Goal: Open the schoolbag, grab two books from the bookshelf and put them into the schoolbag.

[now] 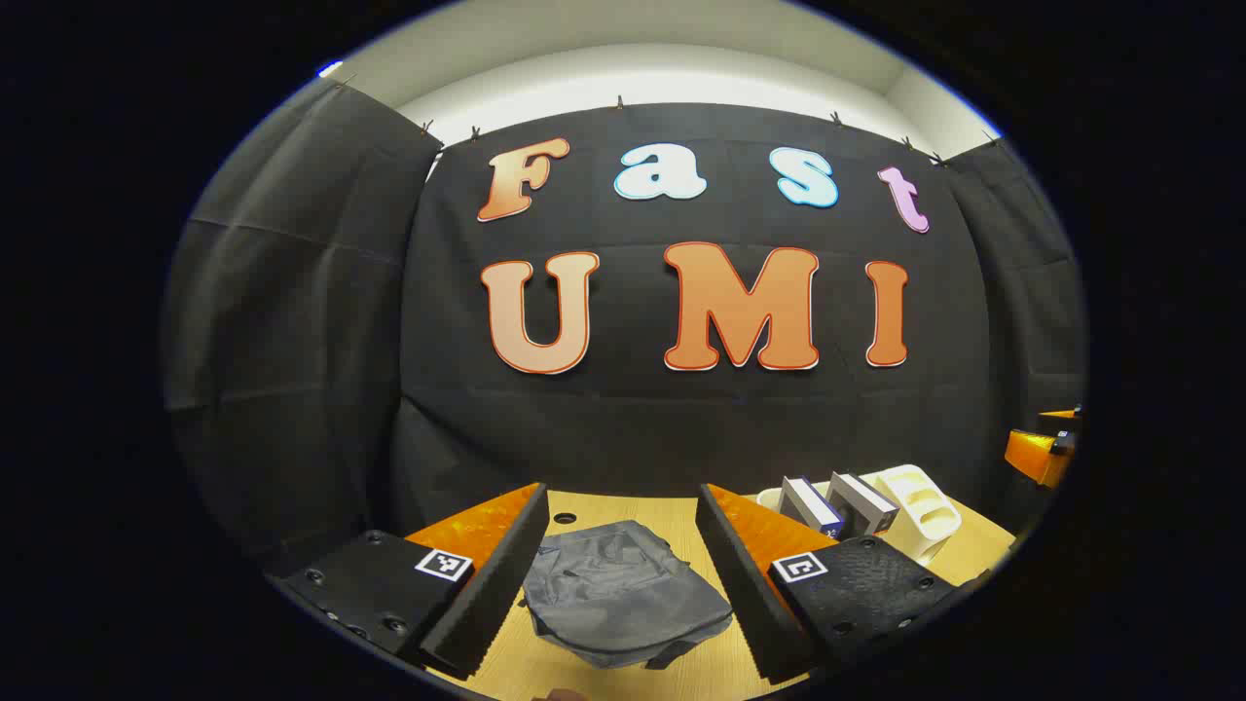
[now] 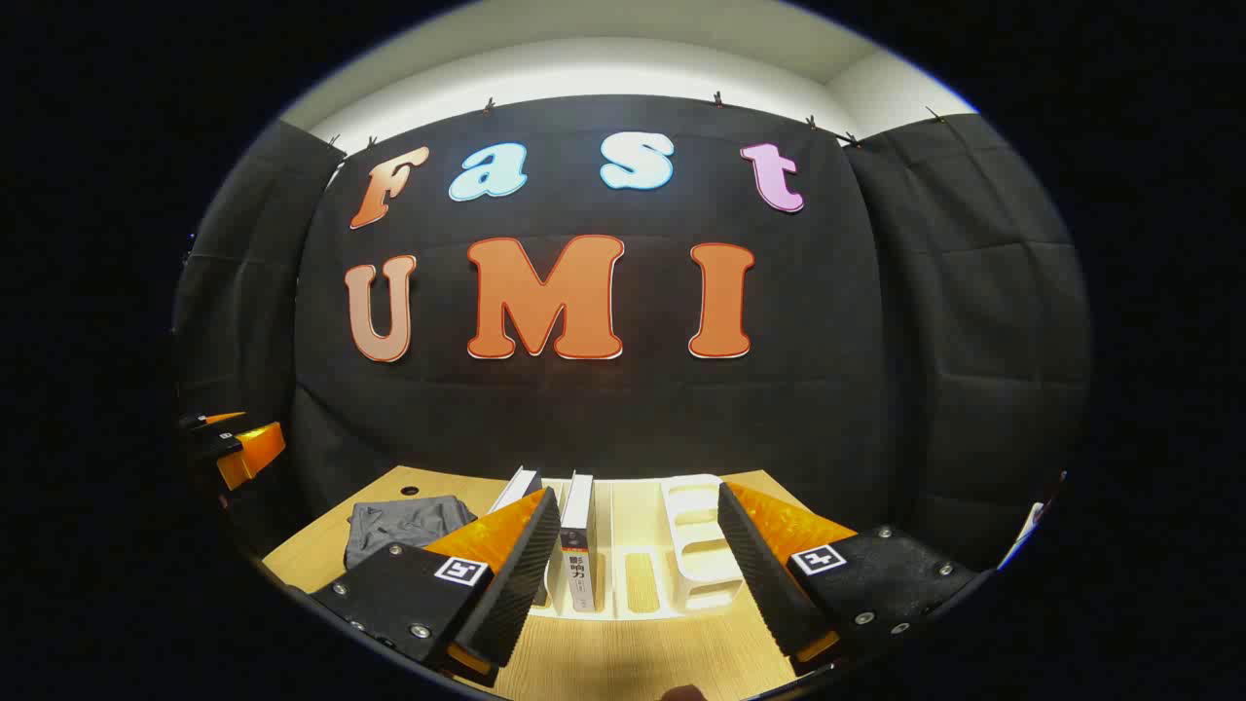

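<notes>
A flat, crumpled grey fabric schoolbag (image 1: pixel 623 594) lies on the light wooden table (image 1: pixel 672 511). In the left gripper view it sits straight ahead between the spread fingers of the left gripper (image 1: pixel 623 584), which hold nothing and hover above the table — not touching the bag. Whether the bag's zip is done up cannot be made out.

To the right of the bag stands a white plastic slotted bookshelf (image 1: pixel 920 501) with two upright books (image 1: pixel 837 506) in it, side by side, leaning slightly. The far edge of that view catches the other gripper.

In the right gripper view the right gripper (image 2: pixel 631 570) faces the bookshelf (image 2: pixel 696 545) head-on, its fingers wide apart and empty. One book with a white spine (image 2: pixel 577 545) stands in a slot just beside the left-hand finger; the second book (image 2: pixel 518 487) rises partly behind that finger. The schoolbag (image 2: pixel 404 526) lies left of the bookshelf, near it but apart.
</notes>
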`<state>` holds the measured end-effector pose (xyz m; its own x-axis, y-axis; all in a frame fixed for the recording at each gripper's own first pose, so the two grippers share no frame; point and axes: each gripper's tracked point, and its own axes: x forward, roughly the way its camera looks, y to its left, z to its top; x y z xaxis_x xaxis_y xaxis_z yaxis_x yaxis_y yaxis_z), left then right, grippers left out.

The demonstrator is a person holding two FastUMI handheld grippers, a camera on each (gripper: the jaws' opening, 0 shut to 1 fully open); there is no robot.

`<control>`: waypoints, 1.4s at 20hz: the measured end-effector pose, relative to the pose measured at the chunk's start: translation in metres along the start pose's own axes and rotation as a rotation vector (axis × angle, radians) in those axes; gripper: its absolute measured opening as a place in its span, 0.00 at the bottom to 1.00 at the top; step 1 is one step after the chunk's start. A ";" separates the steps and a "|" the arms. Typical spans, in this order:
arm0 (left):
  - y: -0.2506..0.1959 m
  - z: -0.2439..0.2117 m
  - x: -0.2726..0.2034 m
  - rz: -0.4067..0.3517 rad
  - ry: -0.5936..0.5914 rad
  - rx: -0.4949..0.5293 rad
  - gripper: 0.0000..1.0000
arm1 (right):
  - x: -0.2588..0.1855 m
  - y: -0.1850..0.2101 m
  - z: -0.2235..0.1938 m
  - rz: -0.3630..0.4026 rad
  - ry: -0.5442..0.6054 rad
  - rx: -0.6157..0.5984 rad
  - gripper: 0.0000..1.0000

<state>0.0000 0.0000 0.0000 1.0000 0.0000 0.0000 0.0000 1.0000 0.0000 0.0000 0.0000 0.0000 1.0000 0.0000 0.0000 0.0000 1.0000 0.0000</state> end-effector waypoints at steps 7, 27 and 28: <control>-0.002 -0.001 0.008 -0.003 0.003 0.003 0.96 | 0.004 -0.005 -0.001 -0.011 0.005 0.004 0.97; 0.009 0.002 0.023 -0.007 0.000 0.074 0.96 | 0.009 -0.005 -0.007 -0.011 0.024 -0.010 0.97; 0.009 0.003 0.025 -0.011 0.000 0.102 0.96 | 0.009 -0.006 -0.008 -0.011 0.027 -0.011 0.97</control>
<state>0.0245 0.0092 0.0029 0.9999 -0.0112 -0.0004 0.0112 0.9947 0.1018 0.0088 -0.0056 -0.0084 0.9996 -0.0116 -0.0266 0.0113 0.9999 -0.0115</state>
